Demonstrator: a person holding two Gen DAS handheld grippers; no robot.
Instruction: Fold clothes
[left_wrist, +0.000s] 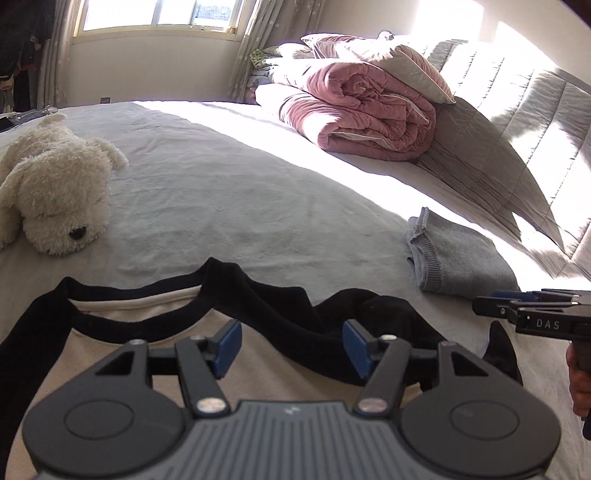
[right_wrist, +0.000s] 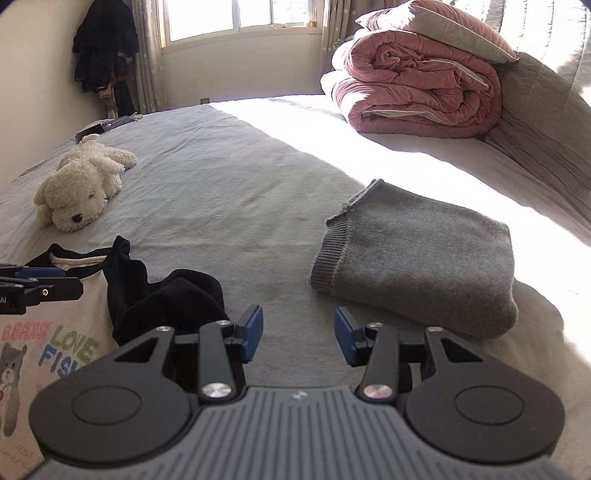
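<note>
A cream shirt (left_wrist: 122, 354) with a black collar and black sleeves lies flat on the bed, close in front of me. The right wrist view shows its printed front (right_wrist: 55, 354) and a crumpled black sleeve (right_wrist: 166, 299). My left gripper (left_wrist: 291, 347) hovers open over the shirt's right shoulder, with nothing between its blue pads. My right gripper (right_wrist: 299, 336) is open over bare sheet, just right of the black sleeve, and holds nothing. Each gripper shows in the other's view: the right one (left_wrist: 495, 306) at the right edge, the left one (right_wrist: 55, 284) at the left edge.
A folded grey sweater (right_wrist: 417, 266) lies on the sheet to the right. A white plush dog (left_wrist: 55, 184) lies at the left. A rolled pink quilt (left_wrist: 362, 107) and grey pillows (left_wrist: 491, 166) are stacked at the head of the bed. A hand (left_wrist: 580, 376) grips the right tool.
</note>
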